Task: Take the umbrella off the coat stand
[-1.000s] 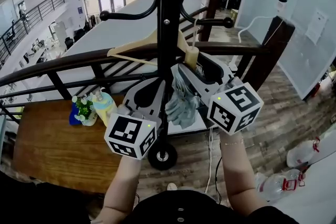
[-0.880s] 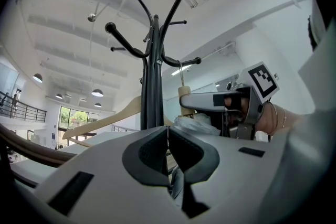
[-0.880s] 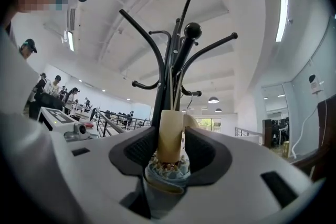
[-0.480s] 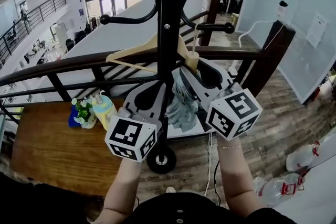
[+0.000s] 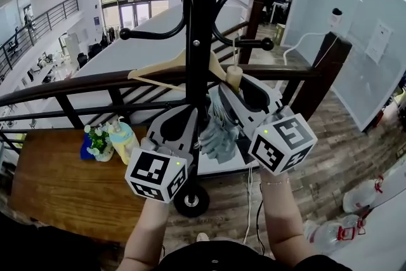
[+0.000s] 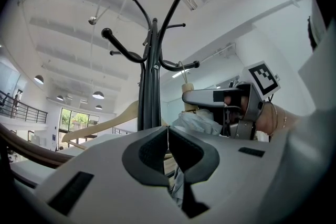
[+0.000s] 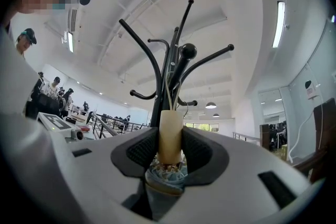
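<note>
A black coat stand (image 5: pixel 202 41) rises in front of me. From one of its hooks hangs a folded grey umbrella (image 5: pixel 219 130) by the cord of its pale wooden handle (image 5: pixel 234 77). My right gripper (image 5: pixel 231 89) is shut on that handle (image 7: pixel 170 136), both pads pressing its sides, with the grey fabric (image 7: pixel 165 176) bunched just below. My left gripper (image 5: pixel 190 112) is held left of the umbrella beside the pole. Its pads (image 6: pixel 168 131) meet with nothing between them. The left gripper view shows the right gripper (image 6: pixel 220 97) from the side, over the fabric (image 6: pixel 197 120).
A wooden hanger (image 5: pixel 158 66) hangs on the stand, left of the pole. Behind runs a dark railing (image 5: pixel 76 79). Lower left is a wooden table (image 5: pixel 57 187) with flowers (image 5: pixel 95 139) and a bottle (image 5: pixel 124 136). Water jugs (image 5: pixel 361 193) lie on the floor at right.
My right gripper's jaws have closed in onto the umbrella handle. Both hands have stayed almost where they were.
</note>
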Action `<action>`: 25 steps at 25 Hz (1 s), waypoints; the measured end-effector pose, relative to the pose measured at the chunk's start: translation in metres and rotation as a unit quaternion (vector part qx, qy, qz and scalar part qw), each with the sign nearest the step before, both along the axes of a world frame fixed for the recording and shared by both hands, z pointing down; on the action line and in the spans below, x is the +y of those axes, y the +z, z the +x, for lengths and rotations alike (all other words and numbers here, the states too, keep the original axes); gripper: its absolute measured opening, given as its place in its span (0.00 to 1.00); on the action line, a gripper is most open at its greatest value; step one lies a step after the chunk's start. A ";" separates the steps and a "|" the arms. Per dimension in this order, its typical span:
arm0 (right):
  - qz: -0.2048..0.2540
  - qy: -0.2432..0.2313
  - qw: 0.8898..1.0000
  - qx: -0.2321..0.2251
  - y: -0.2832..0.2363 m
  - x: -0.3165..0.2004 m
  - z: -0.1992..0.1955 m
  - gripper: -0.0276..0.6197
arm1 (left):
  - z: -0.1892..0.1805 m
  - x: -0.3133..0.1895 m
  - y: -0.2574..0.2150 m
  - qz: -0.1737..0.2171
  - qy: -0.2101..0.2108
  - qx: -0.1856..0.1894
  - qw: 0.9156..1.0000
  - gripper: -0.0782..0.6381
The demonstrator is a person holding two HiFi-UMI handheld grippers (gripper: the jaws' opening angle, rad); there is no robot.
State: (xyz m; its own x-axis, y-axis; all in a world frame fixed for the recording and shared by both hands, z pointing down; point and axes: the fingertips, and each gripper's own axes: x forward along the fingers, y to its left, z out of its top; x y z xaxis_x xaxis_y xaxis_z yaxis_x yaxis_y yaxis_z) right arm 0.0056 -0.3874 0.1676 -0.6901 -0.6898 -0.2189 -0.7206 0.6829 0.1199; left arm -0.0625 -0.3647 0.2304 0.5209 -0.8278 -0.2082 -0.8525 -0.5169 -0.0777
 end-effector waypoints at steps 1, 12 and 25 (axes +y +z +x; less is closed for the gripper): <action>0.004 -0.002 1.000 0.000 -0.003 0.001 0.000 0.27 | -0.001 0.000 -0.001 0.001 -0.001 0.001 1.000 0.13; 0.019 -0.034 0.999 -0.021 -0.015 0.005 0.009 0.27 | 0.007 0.005 -0.015 0.023 -0.011 0.006 1.000 0.13; 0.044 -0.047 0.997 -0.040 -0.029 0.024 0.024 0.27 | 0.017 0.009 -0.023 0.034 -0.013 0.012 0.999 0.13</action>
State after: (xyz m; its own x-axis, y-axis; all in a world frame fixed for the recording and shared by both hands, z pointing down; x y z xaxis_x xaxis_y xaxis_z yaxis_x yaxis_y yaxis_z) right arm 0.0294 -0.3634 0.1385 -0.7279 -0.5996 -0.3326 -0.6643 0.7368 0.1257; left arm -0.0453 -0.3557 0.2075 0.4945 -0.8239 -0.2769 -0.8671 -0.4895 -0.0921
